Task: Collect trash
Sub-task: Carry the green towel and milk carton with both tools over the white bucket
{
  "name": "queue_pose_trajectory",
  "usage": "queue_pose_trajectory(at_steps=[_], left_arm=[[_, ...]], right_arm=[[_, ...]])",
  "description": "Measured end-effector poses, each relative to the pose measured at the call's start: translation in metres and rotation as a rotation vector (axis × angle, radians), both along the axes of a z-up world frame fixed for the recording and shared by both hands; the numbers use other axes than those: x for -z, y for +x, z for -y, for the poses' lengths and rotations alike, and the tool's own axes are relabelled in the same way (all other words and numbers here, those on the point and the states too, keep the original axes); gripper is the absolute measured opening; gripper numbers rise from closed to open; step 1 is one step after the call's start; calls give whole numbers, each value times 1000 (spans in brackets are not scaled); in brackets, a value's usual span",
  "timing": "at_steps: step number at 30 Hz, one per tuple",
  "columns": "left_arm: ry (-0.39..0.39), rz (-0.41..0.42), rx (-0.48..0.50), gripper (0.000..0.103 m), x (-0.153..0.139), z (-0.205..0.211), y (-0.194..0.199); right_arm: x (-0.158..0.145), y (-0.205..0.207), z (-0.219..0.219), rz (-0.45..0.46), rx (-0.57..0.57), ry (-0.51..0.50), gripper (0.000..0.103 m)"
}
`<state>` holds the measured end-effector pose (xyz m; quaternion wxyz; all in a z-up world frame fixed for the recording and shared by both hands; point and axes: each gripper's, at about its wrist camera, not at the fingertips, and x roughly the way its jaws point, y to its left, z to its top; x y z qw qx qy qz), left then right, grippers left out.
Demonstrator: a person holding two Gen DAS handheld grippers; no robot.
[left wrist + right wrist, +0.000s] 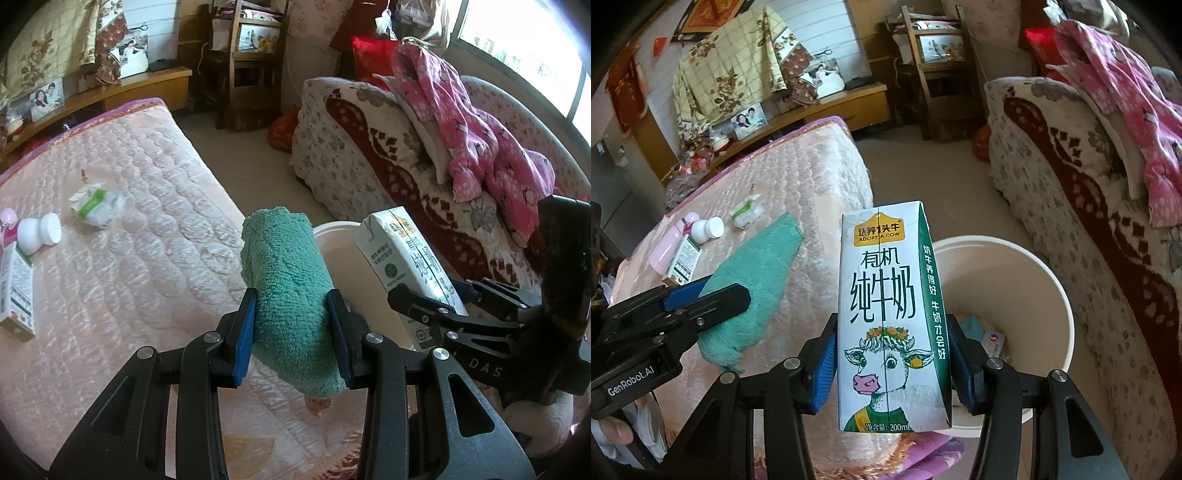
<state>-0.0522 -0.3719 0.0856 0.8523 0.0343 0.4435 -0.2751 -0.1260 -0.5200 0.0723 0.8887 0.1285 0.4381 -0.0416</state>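
My left gripper [291,328] is shut on a rolled green fleecy cloth [284,280], held above the corner of the pink bed; the same cloth [757,280] shows at the left of the right wrist view. My right gripper [892,363] is shut on an upright white milk carton [890,321] with a cow drawing and green side; the carton [402,258] hangs beside the cloth. Just beyond both stands a cream round bin [1015,295] on the floor, with a few scraps in its bottom. Its rim [336,227] peeks out behind the cloth.
On the pink quilted bed [129,258] lie a crumpled white-green wrapper [98,205], a white bottle [38,232], a pink bottle [666,247] and a small box [16,291]. A sofa with a floral blanket [388,155] and pink clothes [480,136] flanks the bin on the right.
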Motion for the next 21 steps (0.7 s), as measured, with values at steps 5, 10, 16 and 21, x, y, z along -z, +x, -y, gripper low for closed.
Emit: queue_pose_trajectory(at_steps=[5, 10, 16, 21], left_arm=[[2, -17, 13, 35, 7, 14, 2], [10, -26, 31, 35, 12, 27, 1], [14, -39, 32, 35, 18, 35, 3], [14, -53, 34, 35, 22, 39, 5]], right_arm=[[6, -2, 9, -10, 15, 8, 51], [12, -5, 16, -22, 30, 15, 51], [20, -7, 24, -37, 43, 21, 51], [24, -9, 31, -44, 57, 29, 51]])
